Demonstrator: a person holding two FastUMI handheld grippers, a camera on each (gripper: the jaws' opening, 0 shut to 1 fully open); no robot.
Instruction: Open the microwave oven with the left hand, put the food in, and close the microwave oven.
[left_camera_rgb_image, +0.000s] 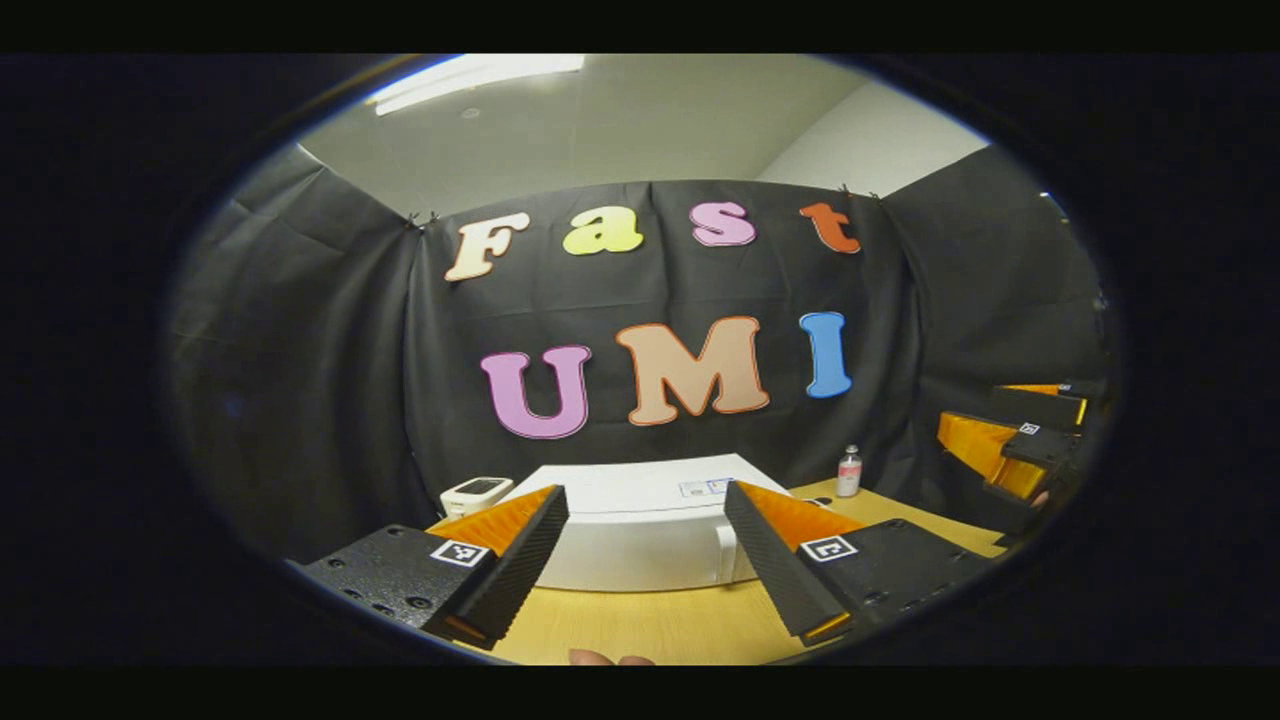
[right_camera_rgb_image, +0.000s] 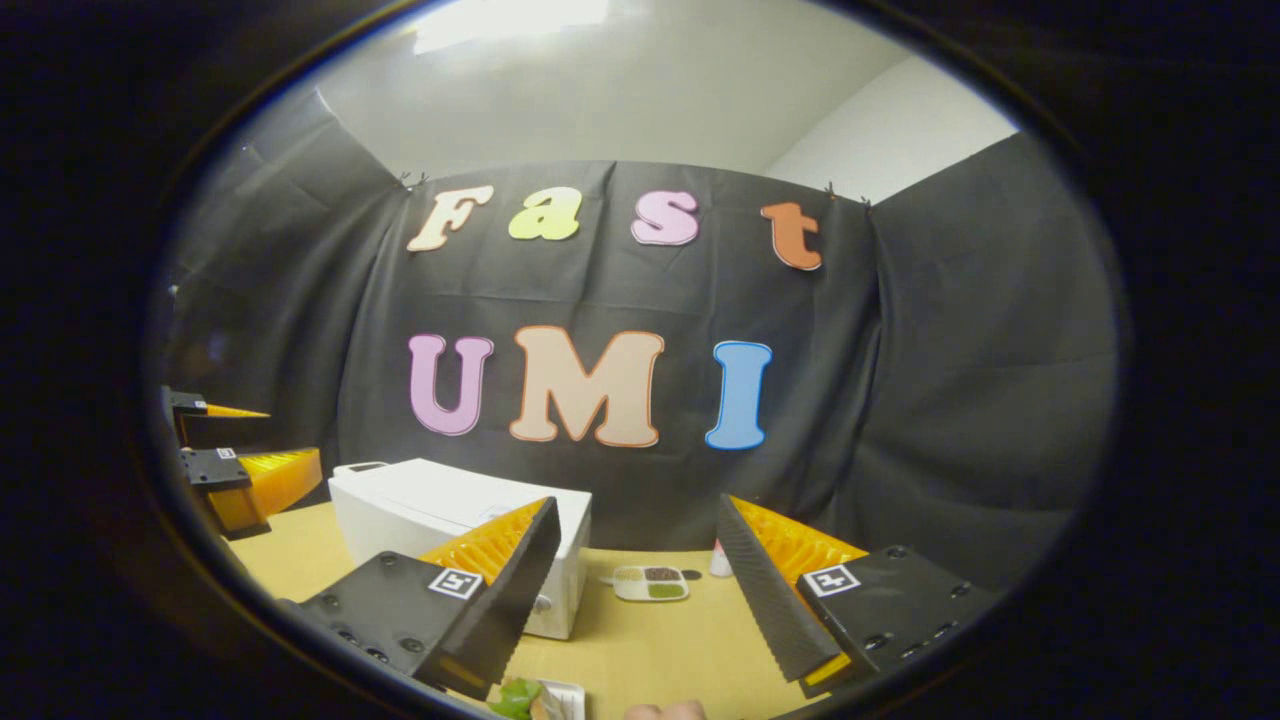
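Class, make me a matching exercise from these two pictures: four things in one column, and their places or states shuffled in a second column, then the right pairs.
Things:
1. microwave oven
2. small bottle
3. divided dish
4. left tongs

Places or states:
A. open, holding nothing
B. door closed
C. on the table, right of the oven
D. stands by the cloth wall

Pairs: 1-B, 2-D, 3-C, 4-A

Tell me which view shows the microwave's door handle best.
The left gripper view: it faces the microwave front, with the handle between its open fingers. The right gripper view shows the microwave from a corner, its own finger covering much of the front.
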